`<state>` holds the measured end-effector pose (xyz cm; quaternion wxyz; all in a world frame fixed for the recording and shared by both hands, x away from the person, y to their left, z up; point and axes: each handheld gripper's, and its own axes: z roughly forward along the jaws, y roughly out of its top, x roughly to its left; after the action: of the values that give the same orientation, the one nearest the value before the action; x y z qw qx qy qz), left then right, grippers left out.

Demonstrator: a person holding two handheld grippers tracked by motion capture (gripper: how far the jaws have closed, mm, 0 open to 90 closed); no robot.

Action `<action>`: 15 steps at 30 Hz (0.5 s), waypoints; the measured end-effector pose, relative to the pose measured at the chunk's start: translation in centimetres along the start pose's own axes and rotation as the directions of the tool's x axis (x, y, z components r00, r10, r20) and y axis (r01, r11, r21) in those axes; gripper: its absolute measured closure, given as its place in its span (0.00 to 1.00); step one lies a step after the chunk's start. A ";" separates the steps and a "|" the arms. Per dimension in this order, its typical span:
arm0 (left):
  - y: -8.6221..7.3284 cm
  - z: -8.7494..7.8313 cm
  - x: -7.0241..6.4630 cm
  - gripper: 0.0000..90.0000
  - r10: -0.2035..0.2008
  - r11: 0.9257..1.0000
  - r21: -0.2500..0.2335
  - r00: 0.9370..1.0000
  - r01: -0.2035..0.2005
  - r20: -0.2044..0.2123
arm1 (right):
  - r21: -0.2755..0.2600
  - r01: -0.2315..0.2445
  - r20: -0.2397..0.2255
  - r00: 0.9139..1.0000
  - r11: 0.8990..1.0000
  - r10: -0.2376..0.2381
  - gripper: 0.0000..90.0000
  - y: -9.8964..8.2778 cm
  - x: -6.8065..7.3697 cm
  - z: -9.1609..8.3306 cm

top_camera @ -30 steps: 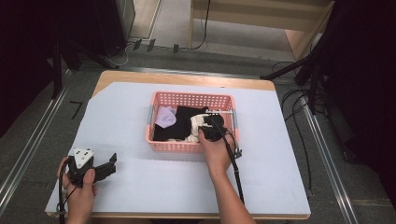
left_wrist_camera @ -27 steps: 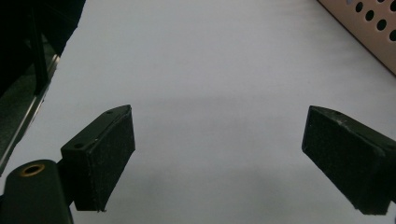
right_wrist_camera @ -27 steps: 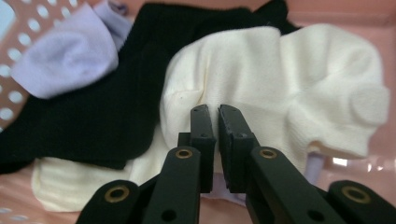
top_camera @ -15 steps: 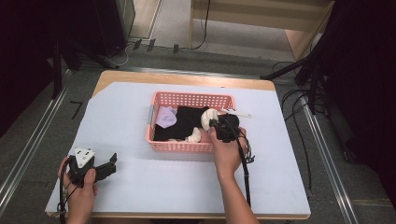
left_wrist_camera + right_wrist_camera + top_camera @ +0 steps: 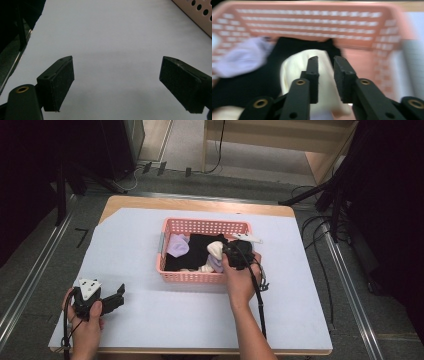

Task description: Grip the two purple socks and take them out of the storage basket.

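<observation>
Cream cloth (image 5: 322, 75) at frame centre, in pink basket (image 5: 202, 226) over black fabric (image 5: 249, 85) | right gripper (image 5: 325, 62) above it, jaws just been opening, narrow gap, cloth behind them, not pinched | left gripper (image 5: 116, 82) lower left, jaws wide over white table sheet (image 5: 112, 30)

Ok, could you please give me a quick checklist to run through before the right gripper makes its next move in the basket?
1. Right gripper ready to grasp: ok. Its jaws have just been opening and now stand a narrow gap apart.
2. Cream cloth gripped: not ok. It shows through the gap, and the pads do not press on it.
3. Cream cloth inside the pink basket: ok.
4. Lilac cloth and black cloth away from the jaws: ok. Both lie off to one side.
5. Left gripper free: ok. It is wide open over the white table cover with nothing between its jaws.
</observation>
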<state>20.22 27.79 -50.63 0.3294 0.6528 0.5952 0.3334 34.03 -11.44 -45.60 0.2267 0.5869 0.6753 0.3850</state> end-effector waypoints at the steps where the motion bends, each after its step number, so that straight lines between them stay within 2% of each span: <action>1: 0.0 0.0 0.0 0.15 0.004 1.000 0.002 1.000 -0.004 -0.003 | -0.016 0.008 0.016 1.000 1.000 -0.008 0.77 -0.1 -0.4 -0.2; 4: 0.1 0.1 -0.1 0.15 0.013 1.000 0.014 1.000 -0.013 -0.009 | -0.057 -0.003 -0.058 0.998 0.998 0.000 0.74 -0.2 -0.9 -0.9; 6: 0.0 0.1 -0.2 0.15 0.016 1.000 0.010 1.000 -0.016 -0.013 | -0.061 0.009 -0.092 0.996 0.998 -0.015 0.75 -0.3 -0.8 -1.2; 7: 0.0 0.1 -0.2 0.15 0.017 1.000 0.013 1.000 -0.017 -0.014 | -0.047 -0.001 -0.115 0.993 0.999 -0.005 0.77 -0.3 -0.7 -1.3; 8: 0.0 0.1 -0.2 0.15 0.017 1.000 0.013 1.000 -0.017 -0.014 | -0.047 -0.001 -0.115 0.993 0.999 -0.005 0.77 -0.3 -0.7 -1.3; 9: 0.0 0.1 -0.2 0.15 0.015 1.000 0.009 1.000 -0.014 -0.015 | -0.015 -0.005 -0.166 0.986 1.000 0.003 0.79 -0.4 -0.6 -1.1; 10: 0.0 0.1 -0.2 0.15 0.014 1.000 0.009 1.000 -0.014 -0.015 | 0.008 -0.002 -0.184 0.983 1.000 0.004 0.81 -0.5 -0.5 -0.9; 11: 0.0 0.1 -0.2 0.15 0.014 1.000 0.009 1.000 -0.014 -0.015 | 0.008 -0.002 -0.184 0.983 1.000 0.004 0.81 -0.5 -0.5 -0.9; 12: 0.0 0.1 -0.2 0.15 0.013 1.000 0.007 1.000 -0.013 -0.012 | 0.057 0.001 -0.207 0.978 0.998 0.011 0.84 -0.7 -0.4 -0.4; 13: 0.0 0.1 -0.2 0.15 0.013 1.000 0.007 1.000 -0.013 -0.012 | 0.087 0.007 -0.206 0.978 0.996 0.011 0.85 -0.7 -0.4 -0.1; 14: 0.0 0.1 -0.2 0.15 0.014 1.000 0.006 1.000 -0.014 -0.011 | 0.087 0.007 -0.206 0.978 0.996 0.011 0.85 -0.7 -0.4 -0.1; 15: 0.0 0.0 -0.2 0.15 0.015 1.000 0.007 1.000 -0.015 -0.009 | 0.134 -0.005 -0.191 0.981 0.991 0.031 0.86 -0.9 -0.4 0.4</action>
<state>20.25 27.63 -50.63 0.3220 0.6569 0.5929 0.3367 33.87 -11.74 -46.57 0.1170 0.5668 0.7127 0.3964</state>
